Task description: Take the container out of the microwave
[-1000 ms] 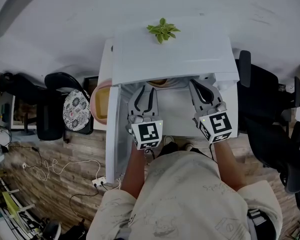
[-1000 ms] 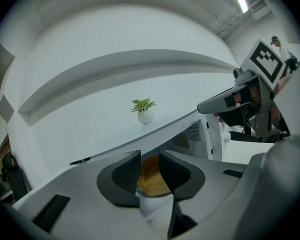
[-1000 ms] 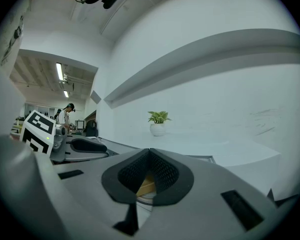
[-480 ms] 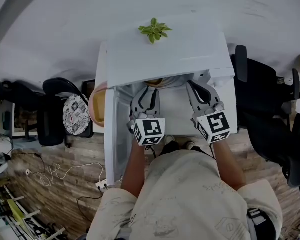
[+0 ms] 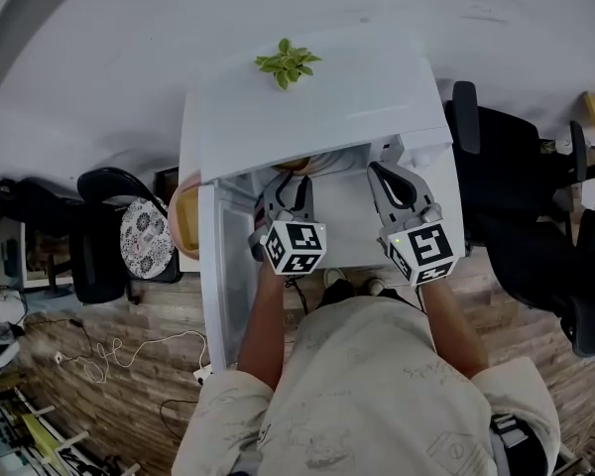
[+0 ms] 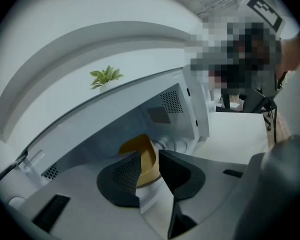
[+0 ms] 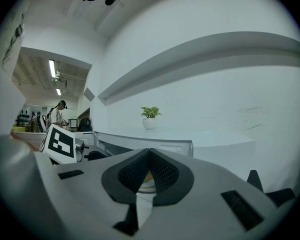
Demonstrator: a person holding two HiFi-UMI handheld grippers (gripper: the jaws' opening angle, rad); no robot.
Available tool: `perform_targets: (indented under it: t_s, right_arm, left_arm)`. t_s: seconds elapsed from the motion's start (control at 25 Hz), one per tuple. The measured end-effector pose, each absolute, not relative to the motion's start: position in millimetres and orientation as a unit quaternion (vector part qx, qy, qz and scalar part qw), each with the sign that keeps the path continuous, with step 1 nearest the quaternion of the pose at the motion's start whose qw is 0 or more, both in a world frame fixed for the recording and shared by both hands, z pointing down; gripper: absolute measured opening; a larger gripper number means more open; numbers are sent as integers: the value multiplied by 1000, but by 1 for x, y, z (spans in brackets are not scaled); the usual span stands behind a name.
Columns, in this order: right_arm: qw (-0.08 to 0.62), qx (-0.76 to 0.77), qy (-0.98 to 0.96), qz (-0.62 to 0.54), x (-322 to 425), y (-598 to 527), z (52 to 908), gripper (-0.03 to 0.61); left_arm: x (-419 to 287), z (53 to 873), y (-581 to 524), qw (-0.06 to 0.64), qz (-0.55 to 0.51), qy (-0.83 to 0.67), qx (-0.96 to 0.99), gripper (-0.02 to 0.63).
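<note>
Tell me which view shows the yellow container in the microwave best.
The left gripper view: the yellow container sits in the open microwave, framed by the open left tongs. The head view catches only a sliver under the microwave's top; the right gripper view gives a glimpse behind the shut right tongs.
</note>
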State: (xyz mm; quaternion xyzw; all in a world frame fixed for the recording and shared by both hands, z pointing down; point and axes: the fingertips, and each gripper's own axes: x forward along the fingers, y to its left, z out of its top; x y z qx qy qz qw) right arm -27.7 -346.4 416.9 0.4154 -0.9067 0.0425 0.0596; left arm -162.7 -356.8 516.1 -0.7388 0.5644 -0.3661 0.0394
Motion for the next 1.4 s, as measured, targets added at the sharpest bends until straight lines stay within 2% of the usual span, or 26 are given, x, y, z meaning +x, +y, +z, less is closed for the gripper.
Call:
perform_targets:
  t_s: [0.8,1.4]
  right_arm:
    - [61,434,-898,47,-13,-347,419,14]
    - [61,440,-894,51,-7,-350,422,14]
  left_arm:
    - [-163,562,-377,83,-560,449,-692,115]
    - [-164,575,-381,92,-600,416,-677,89]
